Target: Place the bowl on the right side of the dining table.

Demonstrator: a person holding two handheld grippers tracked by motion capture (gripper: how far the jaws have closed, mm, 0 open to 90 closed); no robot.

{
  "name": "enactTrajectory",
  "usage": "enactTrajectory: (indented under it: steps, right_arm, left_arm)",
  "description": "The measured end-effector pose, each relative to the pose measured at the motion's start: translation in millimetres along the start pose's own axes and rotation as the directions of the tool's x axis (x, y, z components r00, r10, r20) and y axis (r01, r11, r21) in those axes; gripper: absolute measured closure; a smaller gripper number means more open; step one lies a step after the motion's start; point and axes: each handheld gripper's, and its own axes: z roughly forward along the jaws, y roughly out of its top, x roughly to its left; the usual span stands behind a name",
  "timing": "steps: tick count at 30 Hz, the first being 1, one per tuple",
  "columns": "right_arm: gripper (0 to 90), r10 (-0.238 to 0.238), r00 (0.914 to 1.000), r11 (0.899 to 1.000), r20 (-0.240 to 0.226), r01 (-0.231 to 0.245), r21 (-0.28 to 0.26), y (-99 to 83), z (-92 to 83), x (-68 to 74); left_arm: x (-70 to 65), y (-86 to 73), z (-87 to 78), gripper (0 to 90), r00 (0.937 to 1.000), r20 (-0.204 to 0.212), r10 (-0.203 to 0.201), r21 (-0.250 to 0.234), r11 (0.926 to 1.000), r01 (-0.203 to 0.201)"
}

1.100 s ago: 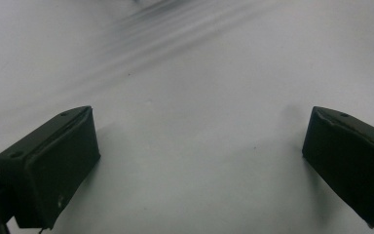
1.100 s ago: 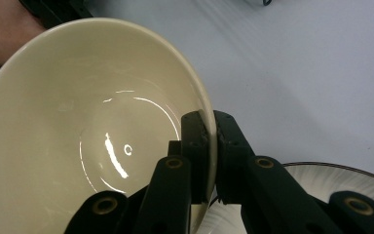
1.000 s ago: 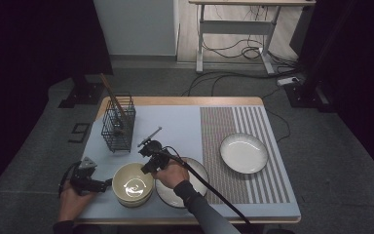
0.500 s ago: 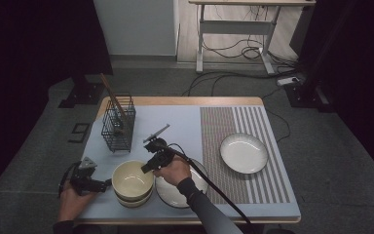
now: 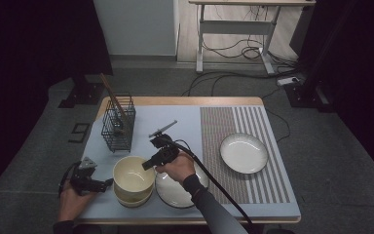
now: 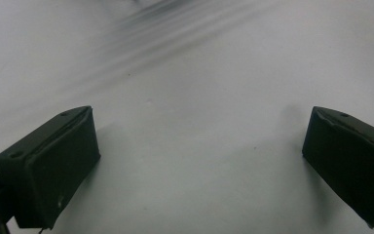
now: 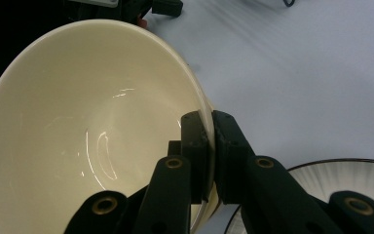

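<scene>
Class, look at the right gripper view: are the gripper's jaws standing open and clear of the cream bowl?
No: the right gripper is shut on the rim of the cream bowl, one jaw inside and one outside.

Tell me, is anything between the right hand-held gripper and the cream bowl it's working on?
Nothing visible. The right hand-held gripper is already shut on the rim of the cream bowl, one jaw inside and one outside the wall.

Cream bowl (image 5: 133, 176) (glossy, empty) tilted atop another.
</scene>
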Motion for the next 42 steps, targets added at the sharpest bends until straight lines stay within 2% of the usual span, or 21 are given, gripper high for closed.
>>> enactTrajectory:
  steps: [15,25,34,42]
  right_arm:
    - [84.5,0.056,0.9984,0.998,-0.003,-0.056,-0.037,-6.1,-28.0,-20.5]
    - [84.5,0.104,0.9942,0.991,-0.024,-0.106,-0.08,-14.5,-48.2,-39.4]
    - [84.5,0.133,0.9911,0.985,0.006,-0.131,-0.114,-22.6,-67.6,-56.2]
    - [84.5,0.178,0.9835,0.975,0.033,-0.172,-0.143,-33.4,-87.2,-74.0]
  left_arm:
    - [0.0,0.0,0.0,0.0,1.0,0.0,0.0,0.0,1.0,0.0]
    - [0.0,0.0,-0.1,0.0,1.0,-0.001,0.001,0.0,1.0,-0.001]
    - [-0.1,0.0,0.0,0.0,1.0,0.0,0.0,0.0,1.0,0.0]
    - [-0.1,0.0,-0.1,0.0,1.0,-0.001,0.001,0.001,1.0,-0.001]
